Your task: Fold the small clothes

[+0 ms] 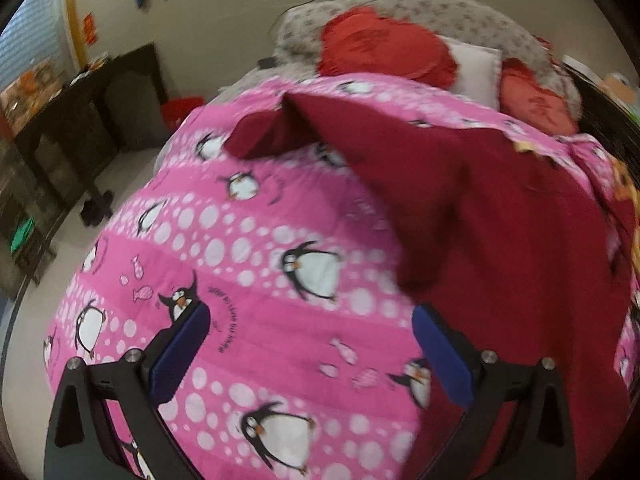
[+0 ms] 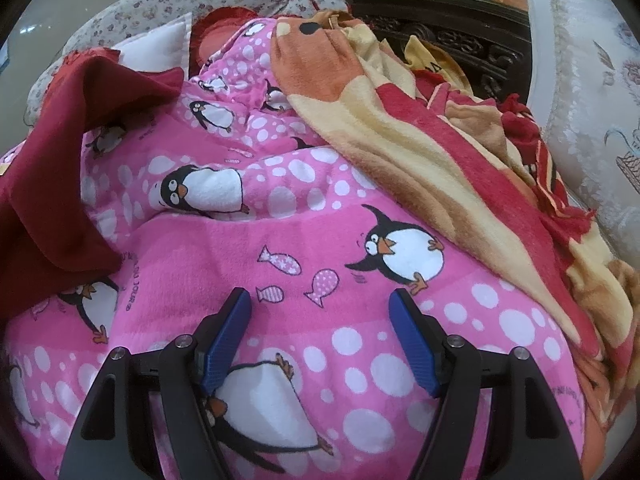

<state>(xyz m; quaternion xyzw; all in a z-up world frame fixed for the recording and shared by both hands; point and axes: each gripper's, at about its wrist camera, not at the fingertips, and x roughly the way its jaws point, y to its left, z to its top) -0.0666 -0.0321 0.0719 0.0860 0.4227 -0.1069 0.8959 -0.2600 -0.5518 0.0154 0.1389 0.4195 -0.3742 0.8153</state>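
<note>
Two sets of blue-padded tongs hover over a bed spread with a pink penguin blanket [image 1: 256, 240], both held wide apart and gripping nothing. The left tongs [image 1: 310, 316] hang above the blanket, the right-hand pad sitting at the lower edge of a dark red garment [image 1: 500, 216] that lies draped across the right half of the blanket; whether the pad touches the cloth cannot be told through the motion blur. One corner of the garment lifts in a loose peak toward the head of the bed, with a folded flap falling to its left.

The right tongs [image 2: 320, 300] are poised over bare pink blanket printed with fish and penguins. In this view the same dark red garment lies bunched at the left edge, well apart from the tongs. An orange, cream and red fleece blanket [image 2: 400, 128] is heaped along the right side, against a carved dark wooden headboard [image 2: 460, 36].

At the head of the bed rest a red cushion [image 1: 384, 48], a white pillow [image 1: 478, 68] and a floral-print bolster [image 1: 420, 4]. A dark wooden cabinet [image 1: 80, 120] stands against the wall to the left.
</note>
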